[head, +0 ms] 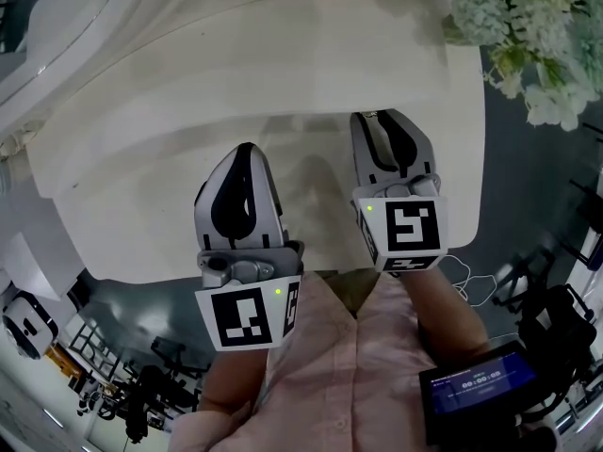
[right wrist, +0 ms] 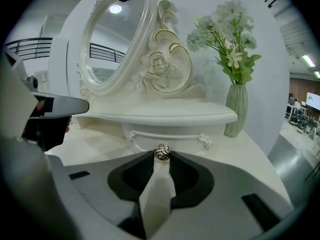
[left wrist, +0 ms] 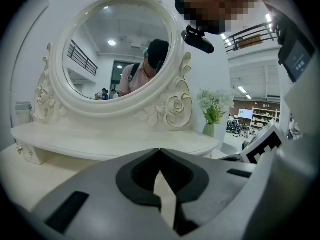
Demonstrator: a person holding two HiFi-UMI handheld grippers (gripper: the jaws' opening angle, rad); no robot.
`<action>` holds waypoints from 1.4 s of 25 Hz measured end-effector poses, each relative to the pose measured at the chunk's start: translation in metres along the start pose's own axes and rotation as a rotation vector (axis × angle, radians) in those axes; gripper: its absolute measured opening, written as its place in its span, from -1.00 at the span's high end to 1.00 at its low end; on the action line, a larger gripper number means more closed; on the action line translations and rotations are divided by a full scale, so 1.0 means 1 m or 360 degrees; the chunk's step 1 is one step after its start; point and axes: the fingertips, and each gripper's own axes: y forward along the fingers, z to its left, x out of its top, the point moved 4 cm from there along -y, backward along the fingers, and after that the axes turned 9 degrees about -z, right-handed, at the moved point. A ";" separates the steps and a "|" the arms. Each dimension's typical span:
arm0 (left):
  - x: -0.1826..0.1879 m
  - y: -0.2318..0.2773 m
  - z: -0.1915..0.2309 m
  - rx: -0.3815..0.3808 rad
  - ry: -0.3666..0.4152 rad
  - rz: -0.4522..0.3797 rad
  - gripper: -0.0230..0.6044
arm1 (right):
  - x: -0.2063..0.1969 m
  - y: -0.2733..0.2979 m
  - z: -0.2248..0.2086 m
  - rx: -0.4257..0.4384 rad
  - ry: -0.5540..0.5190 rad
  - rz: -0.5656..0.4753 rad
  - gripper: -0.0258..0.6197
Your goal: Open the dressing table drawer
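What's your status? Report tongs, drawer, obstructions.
Left tongs shut, empty. Right tongs closed on drawer knob; drawer shut. Nothing blocking; vase stands aside.

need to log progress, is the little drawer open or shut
Shut: the drawer front sits in under the shelf, no gap showing, its knob between the fingers of the right gripper.

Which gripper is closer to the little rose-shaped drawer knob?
Right. The right gripper has the drawer knob pinched between its fingertips. The left gripper is off to the knob's left, holding nothing, its jaws together.
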 end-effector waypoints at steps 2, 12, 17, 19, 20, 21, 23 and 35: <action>0.001 0.000 -0.001 0.0001 0.0002 0.0000 0.86 | 0.000 -0.001 0.000 0.0004 0.0001 0.0001 0.58; 0.001 0.000 -0.008 -0.0004 0.0011 -0.0004 0.86 | -0.004 -0.005 -0.001 0.0023 0.0004 0.0008 0.59; 0.003 -0.001 -0.011 -0.0008 0.0014 -0.0012 0.86 | -0.005 -0.008 0.001 0.0031 0.0002 0.0010 0.59; 0.004 -0.003 -0.012 -0.0009 0.0015 -0.0013 0.86 | -0.005 -0.009 0.002 0.0034 0.0005 0.0010 0.59; 0.004 -0.003 -0.012 -0.0010 0.0015 -0.0013 0.86 | -0.004 -0.010 0.003 0.0035 0.0011 0.0009 0.59; 0.004 -0.003 -0.013 -0.0010 0.0015 -0.0013 0.86 | -0.004 -0.010 0.003 0.0036 0.0016 0.0009 0.59; 0.004 -0.004 -0.014 -0.0012 0.0016 -0.0014 0.86 | -0.005 -0.011 0.003 0.0039 0.0016 0.0011 0.59; 0.005 -0.007 -0.018 -0.0010 0.0018 -0.0023 0.86 | -0.009 -0.015 0.004 0.0053 0.0012 0.0019 0.59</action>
